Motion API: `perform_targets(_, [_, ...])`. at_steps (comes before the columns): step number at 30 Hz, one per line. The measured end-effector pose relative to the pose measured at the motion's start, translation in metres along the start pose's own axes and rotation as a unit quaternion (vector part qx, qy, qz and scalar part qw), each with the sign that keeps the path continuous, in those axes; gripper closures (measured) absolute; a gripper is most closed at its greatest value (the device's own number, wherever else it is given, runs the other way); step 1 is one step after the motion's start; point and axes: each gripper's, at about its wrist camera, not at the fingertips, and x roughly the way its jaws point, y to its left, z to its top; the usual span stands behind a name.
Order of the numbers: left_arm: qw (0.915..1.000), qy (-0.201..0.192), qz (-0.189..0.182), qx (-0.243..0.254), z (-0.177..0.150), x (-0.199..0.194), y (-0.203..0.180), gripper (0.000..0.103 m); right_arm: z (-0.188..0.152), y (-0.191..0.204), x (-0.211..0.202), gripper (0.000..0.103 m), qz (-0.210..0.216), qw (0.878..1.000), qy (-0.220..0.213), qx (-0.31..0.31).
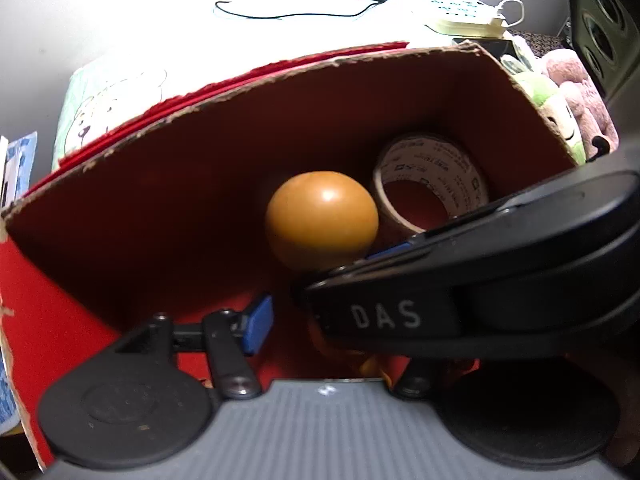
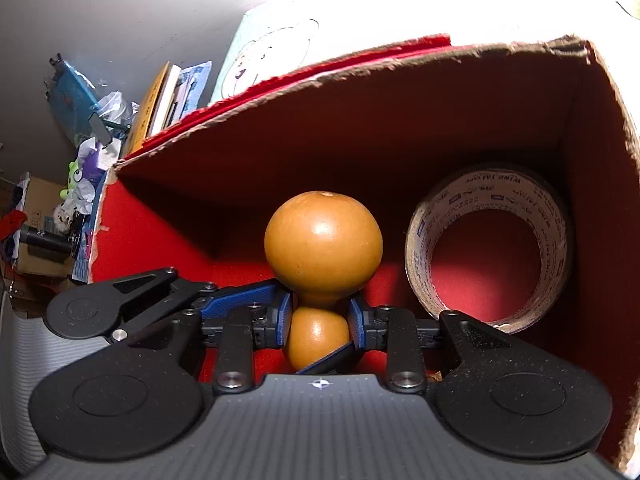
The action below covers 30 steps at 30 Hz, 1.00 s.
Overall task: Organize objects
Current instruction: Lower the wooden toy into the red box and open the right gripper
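— Inside red box (image 2: 400,128), beside tape roll (image 2: 490,248): gourd (image 2: 323,244), neck pinched by right tongs (image 2: 319,330).
— Left tongs (image 1: 316,312)? Parted, gripping nothing; far pad hidden.
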Motion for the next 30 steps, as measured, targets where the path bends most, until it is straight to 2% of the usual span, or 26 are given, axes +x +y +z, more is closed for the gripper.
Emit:
perform_targets(8, [0.9998, 0.012, 0.002, -0.018, 0.0, 0.001, 0.006, 0.027, -0.002, -0.006, -0.003, 0.068, -0.015, 1.0, -0.003, 0.013])
perform_targets(13, [0.9998, 0.012, 0.002, -0.017, -0.002, -0.001, 0.007, 0.026, -0.004, -0.009, -0.006, 0.067, -0.019, 1.0, -0.01, 0.02])
perform_targets(19, [0.9996, 0.021, -0.002, -0.016, -0.004, -0.001, 0.009, 0.028, -0.001, -0.01, -0.001, 0.068, -0.018, 1.0, 0.009, 0.024])
perform_targets(22, [0.9997, 0.02, 0.003, -0.015, -0.005, -0.002, 0.008, 0.027, 0.0, -0.013, 0.0, 0.066, 0.002, 1.0, 0.02, 0.023])
perform_targets(25, [0.9995, 0.02, 0.006, -0.022, -0.005, -0.003, 0.008, 0.023, -0.001, -0.015, -0.002, 0.065, 0.004, 0.999, 0.015, 0.03])
perform_targets(30, [0.9997, 0.017, 0.008, -0.017, -0.004, -0.005, 0.007, 0.023, -0.003, -0.014, -0.007, 0.064, -0.007, 1.0, 0.0, 0.029])
